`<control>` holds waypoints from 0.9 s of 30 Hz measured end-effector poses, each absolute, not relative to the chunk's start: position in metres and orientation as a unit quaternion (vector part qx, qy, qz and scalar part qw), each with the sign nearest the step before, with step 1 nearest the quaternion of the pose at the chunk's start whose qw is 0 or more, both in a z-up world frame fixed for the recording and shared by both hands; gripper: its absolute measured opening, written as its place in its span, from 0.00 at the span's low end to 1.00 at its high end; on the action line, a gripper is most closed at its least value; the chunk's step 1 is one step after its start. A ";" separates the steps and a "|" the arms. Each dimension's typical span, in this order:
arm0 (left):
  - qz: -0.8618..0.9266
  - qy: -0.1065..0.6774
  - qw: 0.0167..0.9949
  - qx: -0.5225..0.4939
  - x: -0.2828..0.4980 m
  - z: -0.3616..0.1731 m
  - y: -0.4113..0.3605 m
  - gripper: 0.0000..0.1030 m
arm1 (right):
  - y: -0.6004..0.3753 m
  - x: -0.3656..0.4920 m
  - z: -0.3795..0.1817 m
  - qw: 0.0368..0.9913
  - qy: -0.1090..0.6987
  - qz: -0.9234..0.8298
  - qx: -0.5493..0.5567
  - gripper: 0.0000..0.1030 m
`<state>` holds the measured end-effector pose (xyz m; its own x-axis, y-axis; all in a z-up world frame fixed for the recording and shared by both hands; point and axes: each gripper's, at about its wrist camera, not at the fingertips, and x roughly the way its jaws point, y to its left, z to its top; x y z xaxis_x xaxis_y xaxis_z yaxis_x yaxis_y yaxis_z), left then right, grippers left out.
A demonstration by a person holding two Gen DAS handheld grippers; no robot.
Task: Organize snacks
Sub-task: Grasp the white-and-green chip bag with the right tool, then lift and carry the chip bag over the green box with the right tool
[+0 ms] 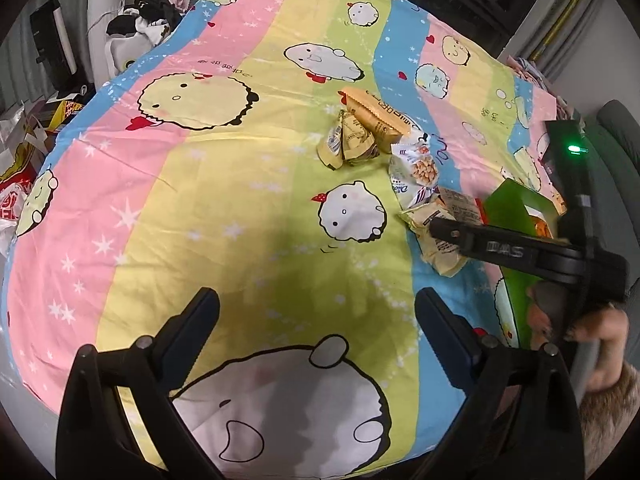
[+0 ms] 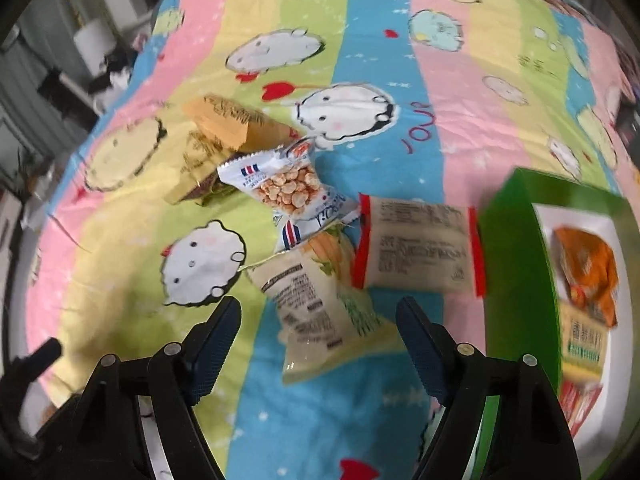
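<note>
Pale snack packet (image 2: pixel 320 312) judged light, crinkly, slippery; best pinched across its puffed middle; right gripper (image 2: pixel 318 344) spread astride it, left gripper (image 1: pixel 316 344) spread, empty.

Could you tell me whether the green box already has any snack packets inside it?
Yes, the right wrist view shows the green box holding an orange packet with other packets below it.

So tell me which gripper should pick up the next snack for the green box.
Right. The right gripper hangs open over the pale snack packet, beside the green box. The left gripper is open over bare sheet, away from the snacks.
</note>
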<state>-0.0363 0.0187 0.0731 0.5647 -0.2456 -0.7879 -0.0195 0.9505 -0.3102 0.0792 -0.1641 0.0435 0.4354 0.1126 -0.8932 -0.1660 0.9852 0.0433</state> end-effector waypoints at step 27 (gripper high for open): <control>-0.041 0.474 0.862 -0.174 -0.035 0.065 0.038 0.95 | -0.158 0.007 0.032 0.795 0.570 0.178 0.110 0.49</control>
